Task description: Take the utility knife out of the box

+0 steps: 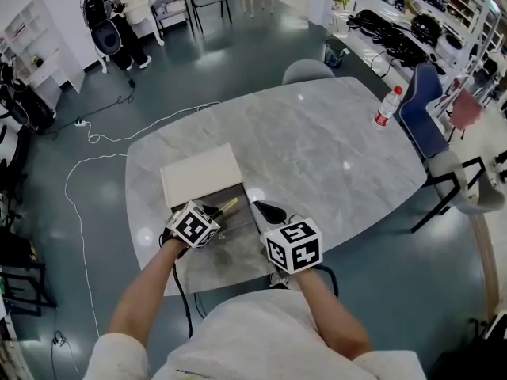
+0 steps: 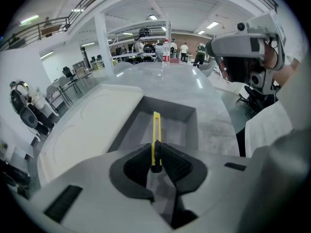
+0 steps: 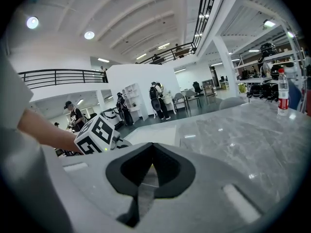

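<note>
Grey-veined stone forms the worktop (image 1: 317, 149) in a wide, bright hall, with a water bottle (image 1: 386, 107) far off at 2 o'clock. The open box (image 2: 170, 108) sits near the person's edge, and its pale lid (image 1: 200, 174) lies just beside it at 11 o'clock. The left gripper (image 2: 156, 152) has its jaws clamped on the near end of the yellow utility knife (image 2: 156, 130), whose length runs toward 12 o'clock over the box's tray. I cannot tell whether its tip is clear of the tray floor. The right gripper (image 3: 152, 159) hovers at 3 o'clock of the box with its jaws together, seemingly on nothing. With so short a hold on a slim handle, the knife may pivot or slide out on the lift. Its far end may also catch the box wall and drag the unbraced box along.
</note>
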{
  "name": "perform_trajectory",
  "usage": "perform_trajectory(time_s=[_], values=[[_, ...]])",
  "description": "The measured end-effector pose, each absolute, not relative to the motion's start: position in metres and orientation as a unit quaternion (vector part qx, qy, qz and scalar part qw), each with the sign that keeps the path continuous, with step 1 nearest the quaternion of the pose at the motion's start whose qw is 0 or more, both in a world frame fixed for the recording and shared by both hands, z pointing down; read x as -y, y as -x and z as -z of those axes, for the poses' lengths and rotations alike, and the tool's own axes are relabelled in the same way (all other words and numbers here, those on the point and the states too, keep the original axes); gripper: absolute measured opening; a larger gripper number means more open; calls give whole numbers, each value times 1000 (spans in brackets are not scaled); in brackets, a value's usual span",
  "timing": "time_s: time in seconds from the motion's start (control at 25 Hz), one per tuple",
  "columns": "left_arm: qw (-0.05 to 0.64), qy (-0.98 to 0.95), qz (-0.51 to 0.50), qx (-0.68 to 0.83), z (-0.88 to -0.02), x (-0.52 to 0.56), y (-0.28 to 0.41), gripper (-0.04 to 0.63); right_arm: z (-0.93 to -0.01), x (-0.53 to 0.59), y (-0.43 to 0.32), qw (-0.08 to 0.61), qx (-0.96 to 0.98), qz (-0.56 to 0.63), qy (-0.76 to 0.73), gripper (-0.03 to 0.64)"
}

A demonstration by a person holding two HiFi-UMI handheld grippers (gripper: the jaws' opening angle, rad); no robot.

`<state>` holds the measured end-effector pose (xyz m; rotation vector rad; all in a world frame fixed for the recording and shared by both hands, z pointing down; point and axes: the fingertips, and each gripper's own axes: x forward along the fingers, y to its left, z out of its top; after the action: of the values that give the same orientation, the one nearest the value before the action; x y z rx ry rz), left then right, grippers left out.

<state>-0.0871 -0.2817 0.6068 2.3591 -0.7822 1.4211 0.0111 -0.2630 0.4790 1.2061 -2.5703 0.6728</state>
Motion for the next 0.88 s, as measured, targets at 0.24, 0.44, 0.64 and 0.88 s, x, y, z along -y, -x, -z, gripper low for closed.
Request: perform_trajectory(time_s=[0.24, 0.44, 0.64, 0.88], values=[[131, -829, -449, 307, -575, 284, 89, 60, -470, 266, 1, 113, 884, -222, -396, 5], [125, -837, -405, 346, -550, 284, 89, 60, -462, 267, 3, 116, 890, -213, -385, 5], [115, -840, -358, 392, -521, 282, 100, 60, -450, 267, 12, 117, 898, -200, -375, 5], [112, -839, -308, 435, -495, 277, 112, 60, -443, 265, 25, 125, 907, -185, -358, 5]])
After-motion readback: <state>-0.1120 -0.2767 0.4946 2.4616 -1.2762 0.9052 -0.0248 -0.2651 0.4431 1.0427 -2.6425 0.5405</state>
